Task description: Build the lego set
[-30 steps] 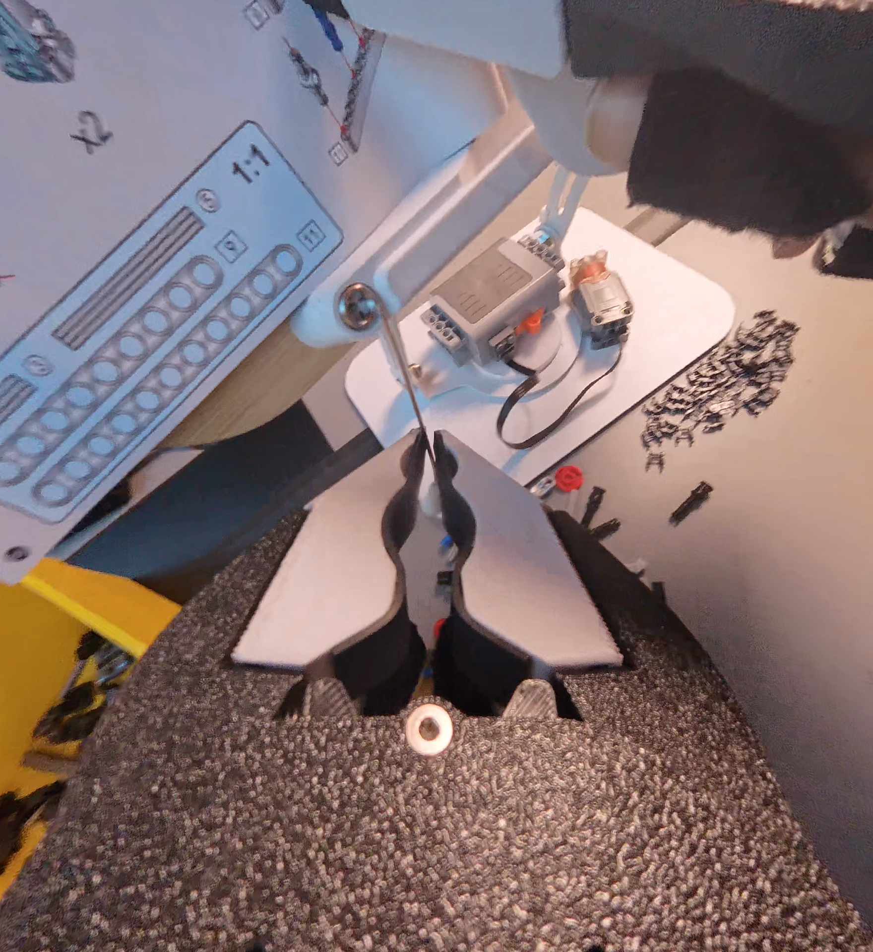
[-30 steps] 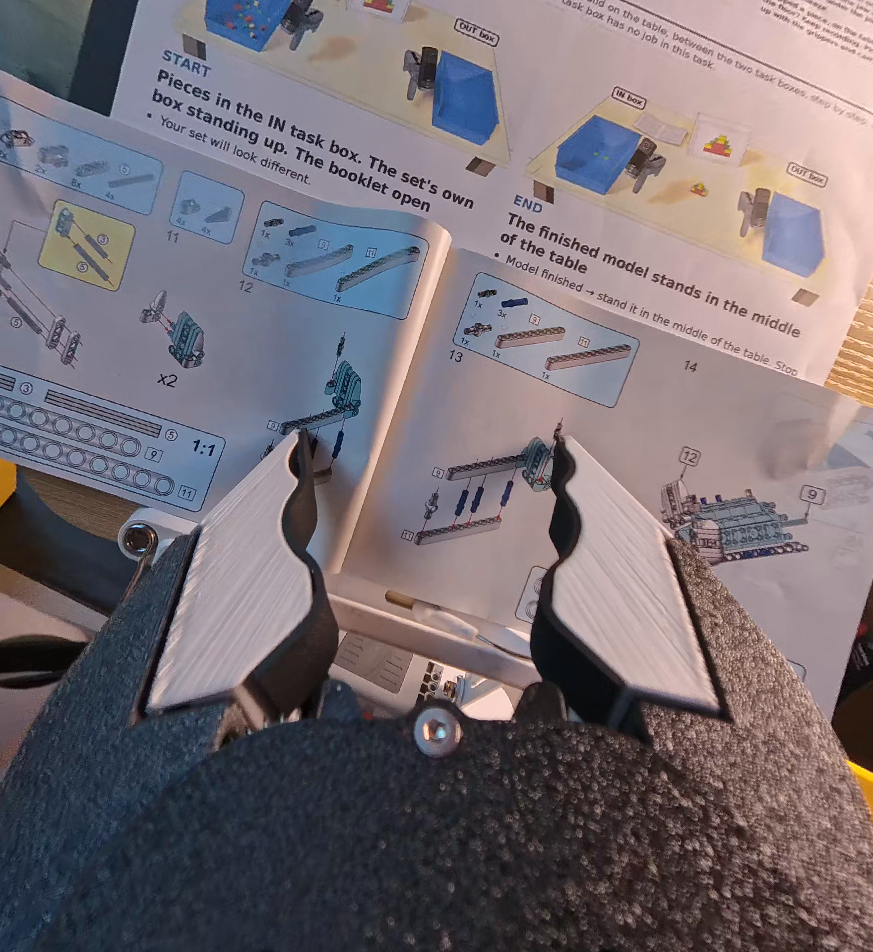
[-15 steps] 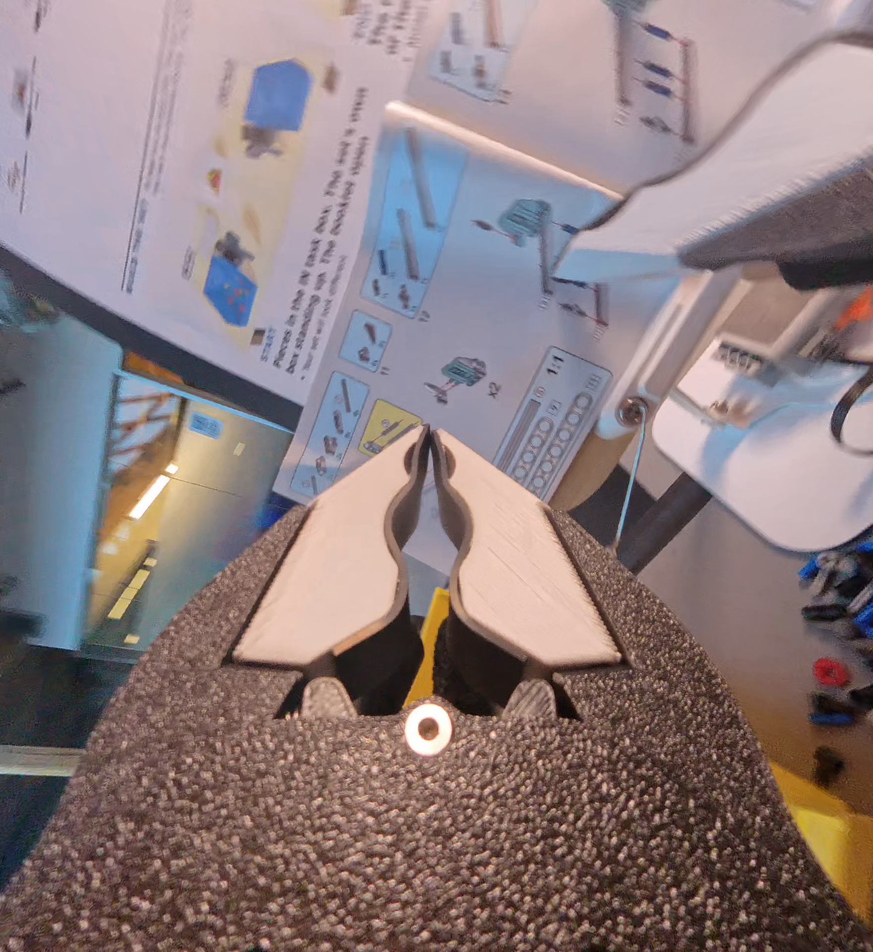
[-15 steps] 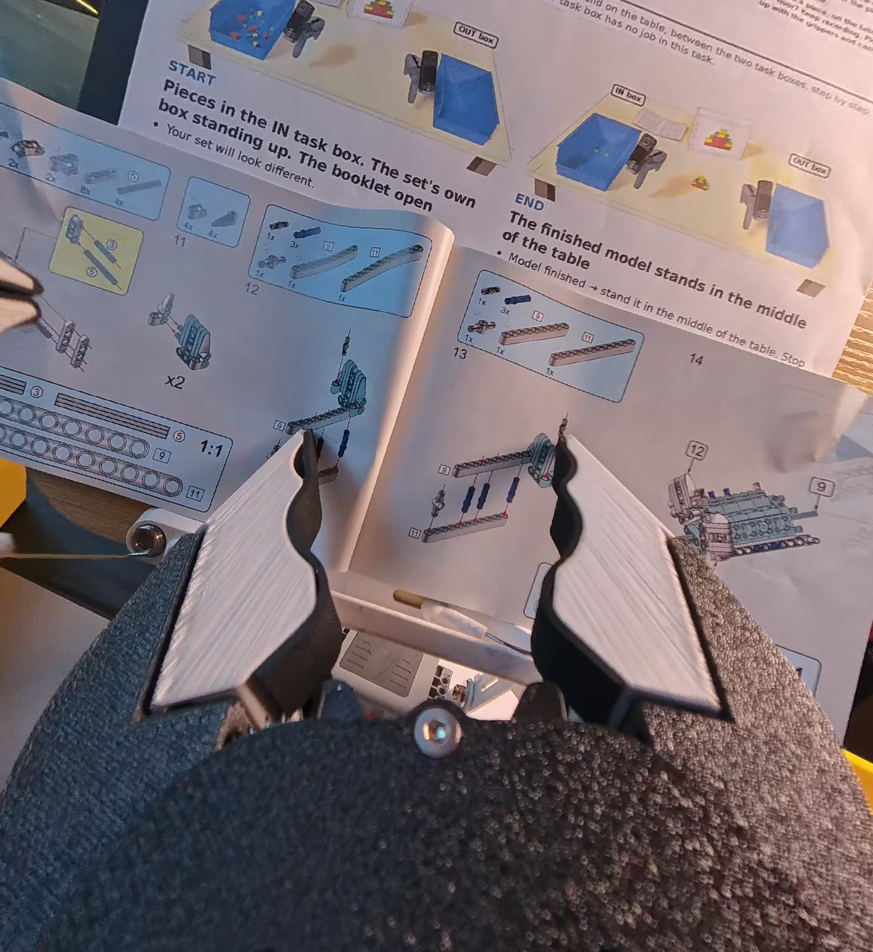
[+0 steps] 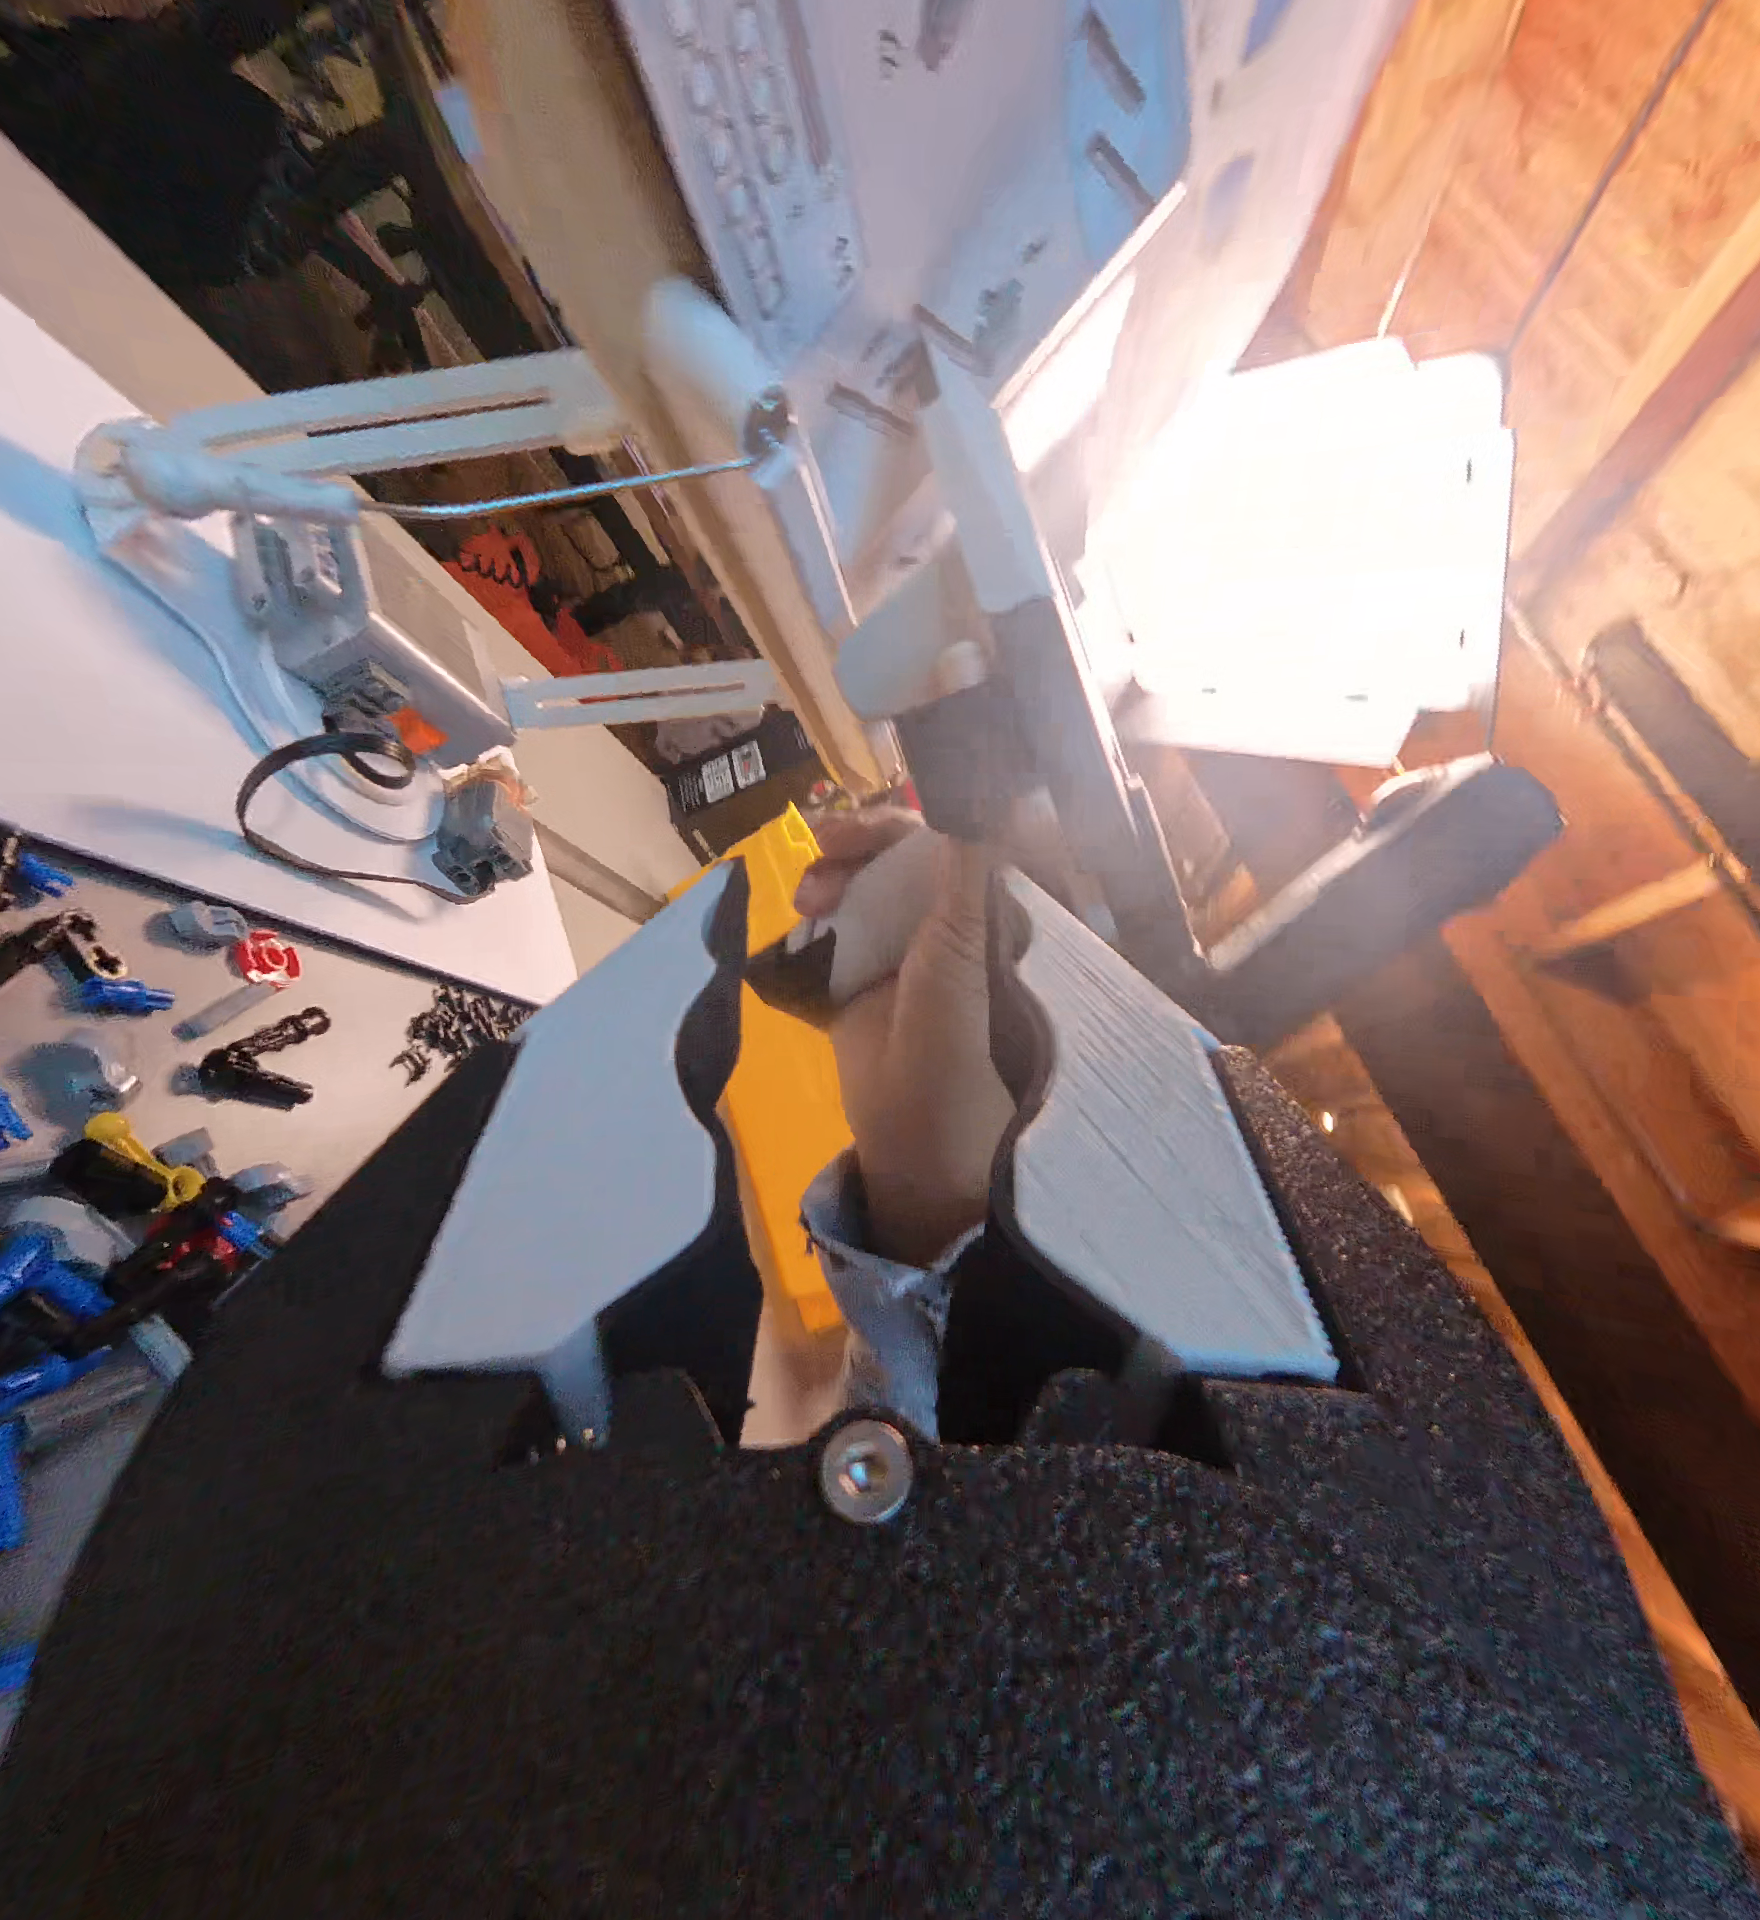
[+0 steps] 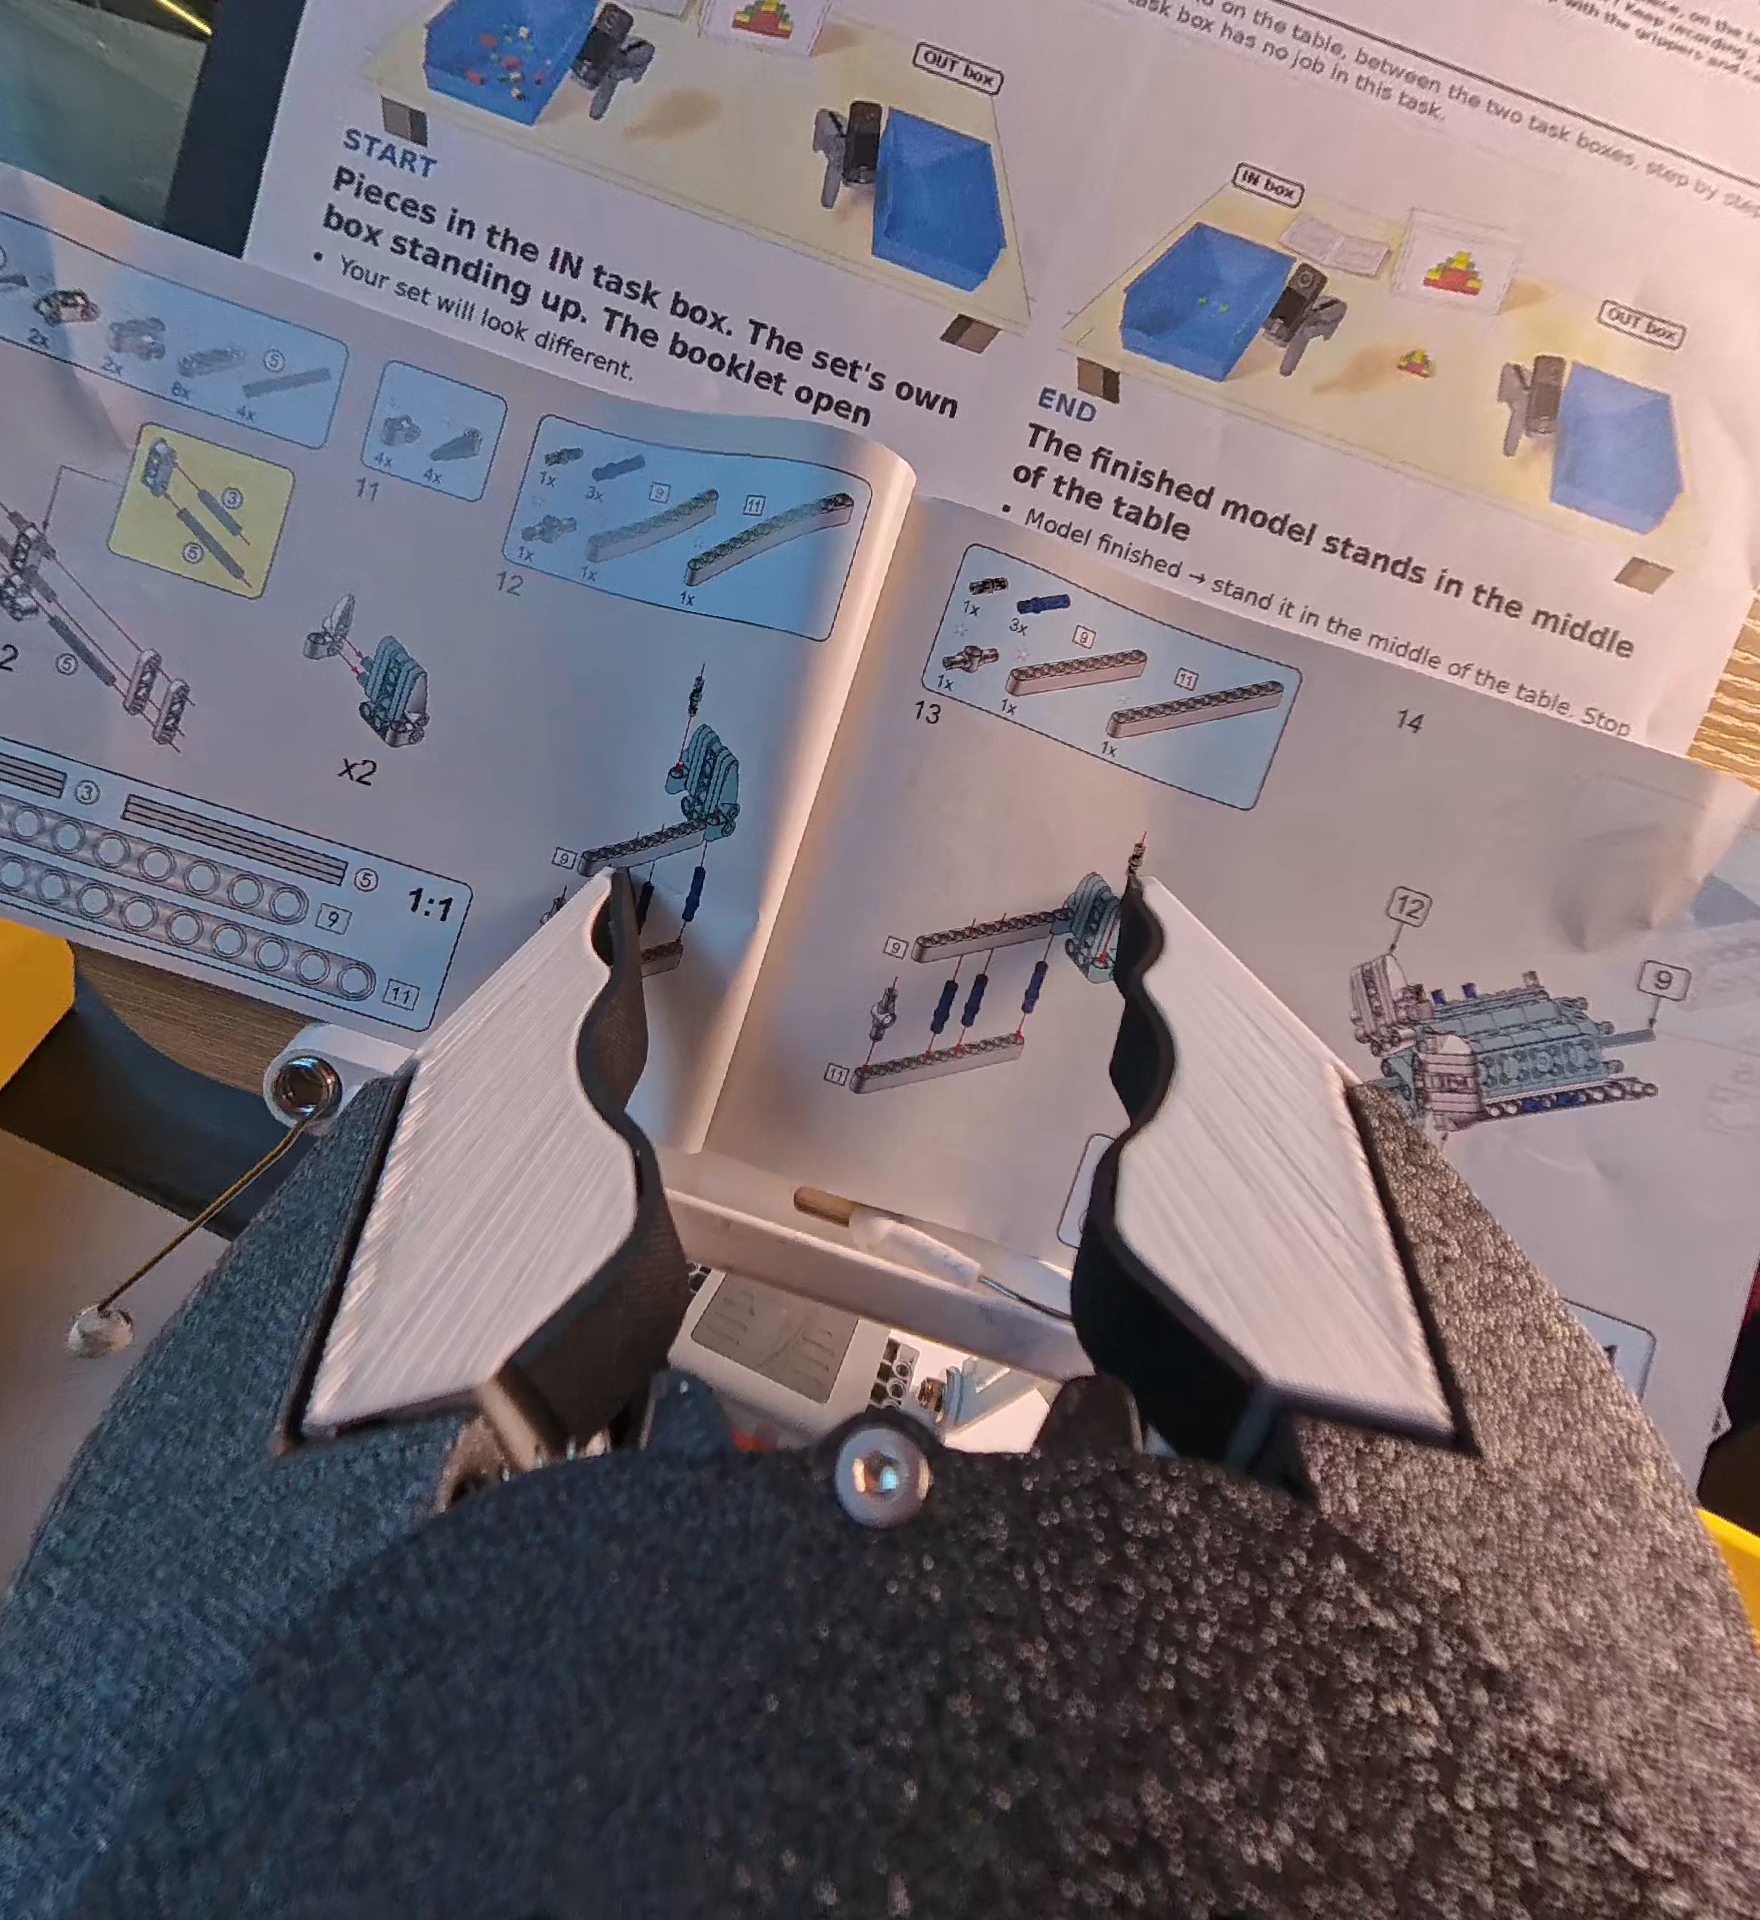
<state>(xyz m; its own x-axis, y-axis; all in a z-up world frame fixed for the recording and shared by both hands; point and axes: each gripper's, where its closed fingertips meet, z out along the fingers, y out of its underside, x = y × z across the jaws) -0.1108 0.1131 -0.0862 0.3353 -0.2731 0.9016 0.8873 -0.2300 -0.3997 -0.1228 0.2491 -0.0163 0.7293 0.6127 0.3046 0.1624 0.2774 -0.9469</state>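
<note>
My right gripper (image 6: pixel 876 888) is open and empty, close in front of an open building booklet (image 6: pixel 855 779) that leans on a white stand (image 6: pixel 803 1236). The stand's thin wire page holder (image 6: pixel 201 1216) hangs down to the left, off the left page. My left gripper (image 5: pixel 871 883) is open and empty, held tilted at the stand's side. Its view is blurred. Between its fingers I see a hand and sleeve (image 5: pixel 917 1039) holding the other gripper (image 5: pixel 980 540). The wire page holder also shows in the left wrist view (image 5: pixel 564 494).
A printed sheet (image 6: pixel 1167 260) stands behind the booklet. A grey battery box (image 5: pixel 336 613) and wired motor (image 5: pixel 481 821) lie on the stand's white base (image 5: pixel 45 675). Several loose blue, black, grey and red pieces (image 5: pixel 76 1195) cover the grey table. A yellow box (image 5: pixel 782 1060) lies beyond the stand.
My left gripper, shut on the wire page holder's tip a second ago, swung it off the left page, opened and turned away. The wire now hangs down-left. My right gripper has stayed open and still.
</note>
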